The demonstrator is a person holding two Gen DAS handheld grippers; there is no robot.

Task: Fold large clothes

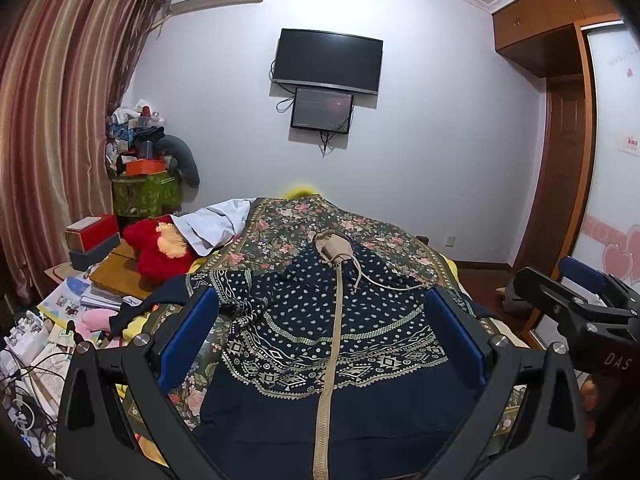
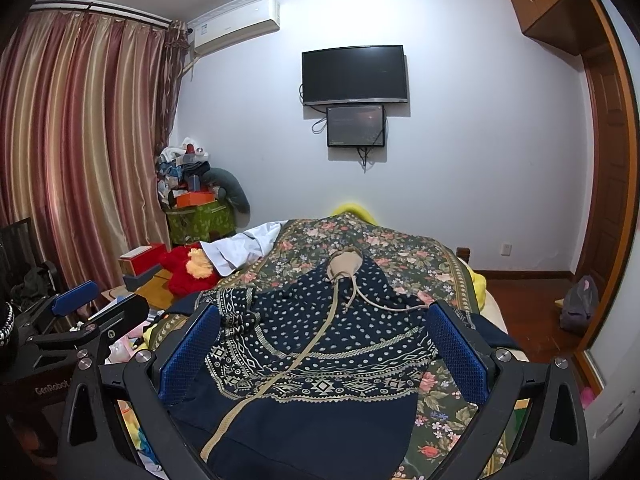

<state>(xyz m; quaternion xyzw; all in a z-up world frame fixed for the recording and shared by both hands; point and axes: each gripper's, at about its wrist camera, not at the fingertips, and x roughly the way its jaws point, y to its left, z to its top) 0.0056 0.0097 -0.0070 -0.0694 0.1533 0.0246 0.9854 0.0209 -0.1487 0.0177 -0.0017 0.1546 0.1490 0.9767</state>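
A large navy hooded garment (image 1: 332,320) with cream dots and geometric bands lies spread on the bed, its beige zipper strip (image 1: 332,360) running toward me and its beige hood (image 1: 334,250) at the far end. It also shows in the right wrist view (image 2: 320,340). My left gripper (image 1: 324,332) is open and empty, held above the garment's lower part. My right gripper (image 2: 324,344) is open and empty, held above the same garment. The right gripper shows at the right edge of the left wrist view (image 1: 580,304).
The garment lies on a floral bedspread (image 1: 280,224). A red plush toy (image 1: 160,252), boxes, books and cables crowd the left side. A white cloth (image 1: 216,224) lies at the far left of the bed. A wardrobe (image 1: 560,160) stands on the right.
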